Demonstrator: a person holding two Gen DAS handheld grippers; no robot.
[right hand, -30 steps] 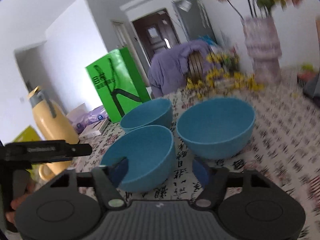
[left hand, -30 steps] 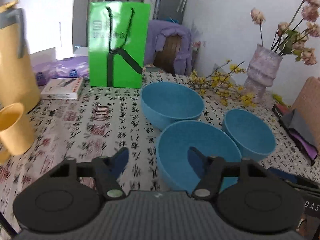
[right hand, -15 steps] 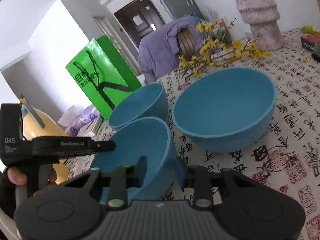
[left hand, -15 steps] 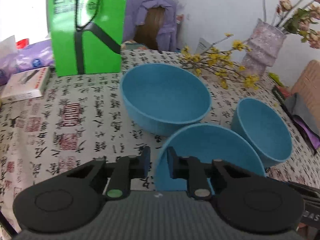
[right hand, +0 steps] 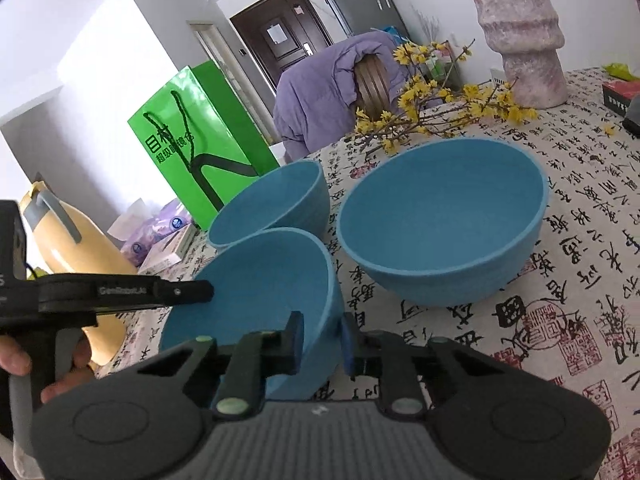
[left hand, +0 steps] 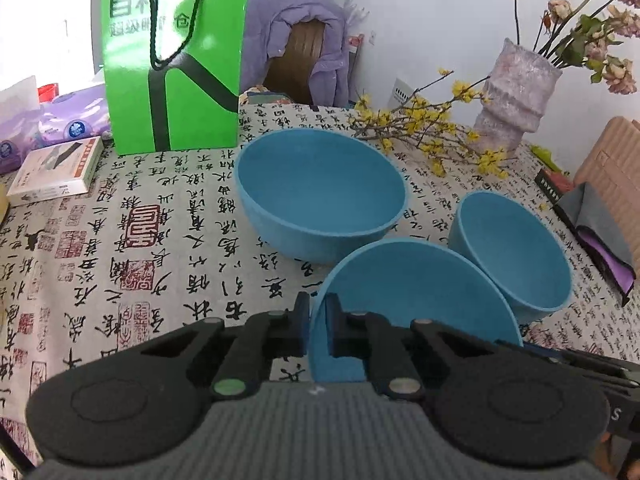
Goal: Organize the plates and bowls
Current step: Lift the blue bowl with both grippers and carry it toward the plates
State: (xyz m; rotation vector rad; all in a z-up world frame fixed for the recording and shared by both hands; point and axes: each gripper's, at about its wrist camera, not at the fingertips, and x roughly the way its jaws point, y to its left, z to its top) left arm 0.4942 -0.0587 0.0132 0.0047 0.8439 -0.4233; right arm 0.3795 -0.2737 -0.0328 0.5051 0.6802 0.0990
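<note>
Three blue bowls stand on the patterned tablecloth. My left gripper [left hand: 317, 326] is shut on the near rim of the nearest blue bowl [left hand: 416, 296], which is tilted. In the right wrist view my right gripper [right hand: 322, 342] is shut on the opposite rim of that same bowl [right hand: 256, 284], with the left gripper reaching in from the left. The large bowl [left hand: 320, 192] sits behind it, also in the right wrist view [right hand: 256, 216]. A third bowl [left hand: 512, 248] stands to the right, and shows in the right wrist view [right hand: 440, 220].
A green paper bag [left hand: 172, 56] and a white box [left hand: 56, 170] stand at the back left. A vase [left hand: 516, 96] with yellow flower twigs [left hand: 432, 136] is at the back right. A yellow jug [right hand: 68, 240] stands left. Dark items [left hand: 592, 232] lie at the right edge.
Both grippers have closed from wide open onto opposite rims of the nearest bowl. The bowl has tipped up from its flat rest.
</note>
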